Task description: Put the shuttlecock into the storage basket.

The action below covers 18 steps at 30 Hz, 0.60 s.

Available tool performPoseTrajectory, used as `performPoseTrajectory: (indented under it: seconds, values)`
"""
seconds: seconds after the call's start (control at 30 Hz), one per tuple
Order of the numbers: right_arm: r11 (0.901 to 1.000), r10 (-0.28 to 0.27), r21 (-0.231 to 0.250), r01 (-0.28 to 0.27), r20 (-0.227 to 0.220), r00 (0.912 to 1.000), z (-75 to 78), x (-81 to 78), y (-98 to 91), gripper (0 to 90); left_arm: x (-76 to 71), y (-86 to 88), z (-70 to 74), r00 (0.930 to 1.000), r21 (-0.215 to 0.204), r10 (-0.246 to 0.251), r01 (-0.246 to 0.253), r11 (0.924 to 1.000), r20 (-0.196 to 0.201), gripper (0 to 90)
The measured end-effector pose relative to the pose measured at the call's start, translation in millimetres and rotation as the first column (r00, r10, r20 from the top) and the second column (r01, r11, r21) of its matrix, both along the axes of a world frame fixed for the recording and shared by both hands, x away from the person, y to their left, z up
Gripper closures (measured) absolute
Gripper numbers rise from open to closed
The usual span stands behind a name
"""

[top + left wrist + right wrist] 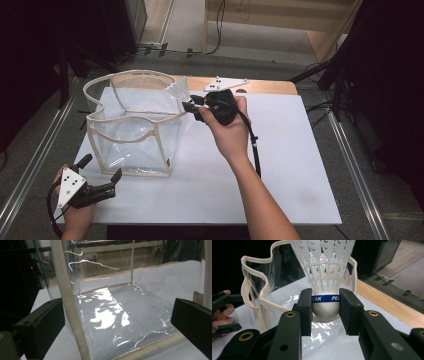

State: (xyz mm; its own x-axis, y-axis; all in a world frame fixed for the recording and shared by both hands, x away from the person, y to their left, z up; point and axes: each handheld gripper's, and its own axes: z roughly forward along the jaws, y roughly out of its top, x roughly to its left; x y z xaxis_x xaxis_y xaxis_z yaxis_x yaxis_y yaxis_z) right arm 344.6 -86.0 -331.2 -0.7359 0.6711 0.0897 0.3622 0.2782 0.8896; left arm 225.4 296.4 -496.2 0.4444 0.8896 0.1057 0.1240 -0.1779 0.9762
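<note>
A clear plastic bag (131, 131) with cream trim stands upright and open on the white table top (285, 165). My right gripper (192, 106) is just past the bag's right rim, shut on a shuttlecock (325, 270) at its rounded base with the blue band. The white plastic skirt points up and away toward the bag (254, 282). My left gripper (101, 168) rests low at the bag's near left corner, open. In the left gripper view the bag's (120, 302) cream corner seam (72, 315) runs between the jaws of the left gripper (117, 325) without either pad pressing it.
A bare wooden strip (270, 86) runs along the table's far edge. Metal rails (35, 160) flank the table on the floor, and dark stand legs (320, 72) rise at the back right. The right half of the white top lies bare.
</note>
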Motion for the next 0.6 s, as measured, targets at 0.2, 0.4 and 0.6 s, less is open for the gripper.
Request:
performPoseTrajectory:
  seconds: [0.2, 0.4, 0.6]
  values:
    - [1.0000, 0.007, 0.005, -0.007, -0.002, 1.0000, -1.2, 2.6, 6.1, 63.1, 0.0, 0.0, 0.0, 1.0000, 0.000, -0.001, 0.001, 1.0000, 0.000, 0.0]
    - [0.9999, 0.010, 0.002, -0.010, -0.004, 0.9999, -2.7, 4.8, 10.8, 63.1, 0.0, 0.1, 0.1, 1.0000, 0.001, -0.002, 0.002, 1.0000, 0.000, 0.0]
    - [0.9996, 0.018, 0.021, -0.018, -0.019, 0.9997, -5.6, 7.4, 12.8, 54.2, 0.0, 0.0, 0.1, 1.0000, -0.001, -0.002, 0.002, 1.0000, 0.000, 0.0]
